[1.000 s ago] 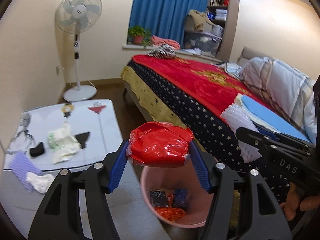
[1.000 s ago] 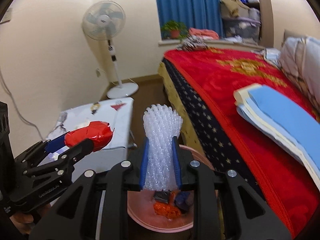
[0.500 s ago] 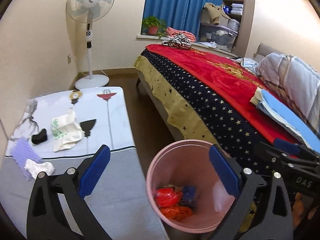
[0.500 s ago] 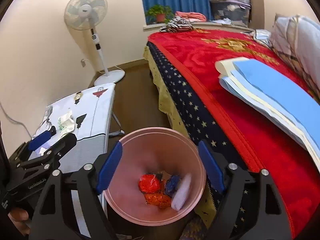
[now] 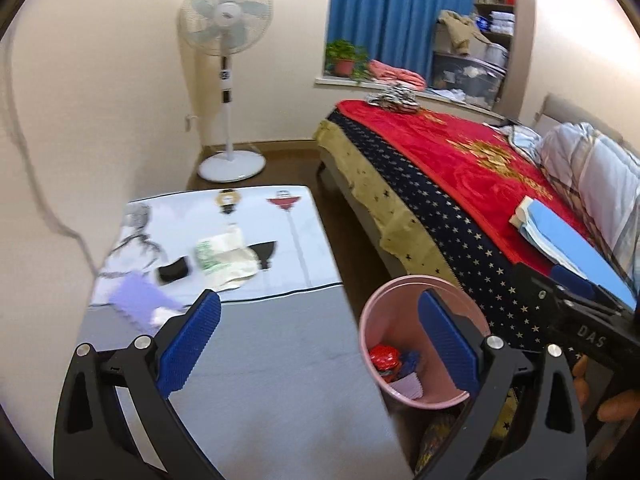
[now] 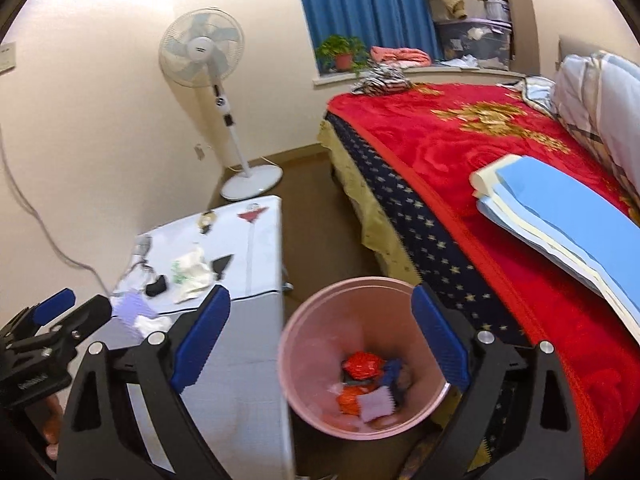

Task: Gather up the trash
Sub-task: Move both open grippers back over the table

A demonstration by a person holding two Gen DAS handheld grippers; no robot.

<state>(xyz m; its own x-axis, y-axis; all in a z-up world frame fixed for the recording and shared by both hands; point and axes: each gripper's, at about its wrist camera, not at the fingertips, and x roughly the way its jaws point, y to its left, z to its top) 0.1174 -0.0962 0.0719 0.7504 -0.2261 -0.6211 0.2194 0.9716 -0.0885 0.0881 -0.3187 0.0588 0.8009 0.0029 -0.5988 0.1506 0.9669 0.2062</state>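
Note:
A pink bin (image 5: 368,320) (image 6: 304,312) stands on the floor between the low table and the bed. A red wrapper (image 6: 362,364) (image 5: 384,356), orange, blue and pale scraps lie inside it. My left gripper (image 5: 320,344) is open and empty over the table's right edge beside the bin; it also shows in the right wrist view (image 6: 64,312). My right gripper (image 6: 320,340) is open and empty above the bin; it also shows in the left wrist view (image 5: 576,288). On the table lie a crumpled white-green wrapper (image 5: 224,258) (image 6: 192,270), a black scrap (image 5: 173,271), a purple sheet (image 5: 140,298) and white tissue (image 6: 152,324).
The low table (image 5: 260,360) has a printed cloth at its far half. A bed with a red blanket (image 5: 452,160) and blue-white sheets (image 6: 560,216) fills the right. A standing fan (image 5: 226,40) is by the far wall. A cable (image 6: 36,216) hangs on the left wall.
Both grippers opened and dropped the red wrapper and the bubble wrap into the bin. Since then both have drawn back and swung left toward the table.

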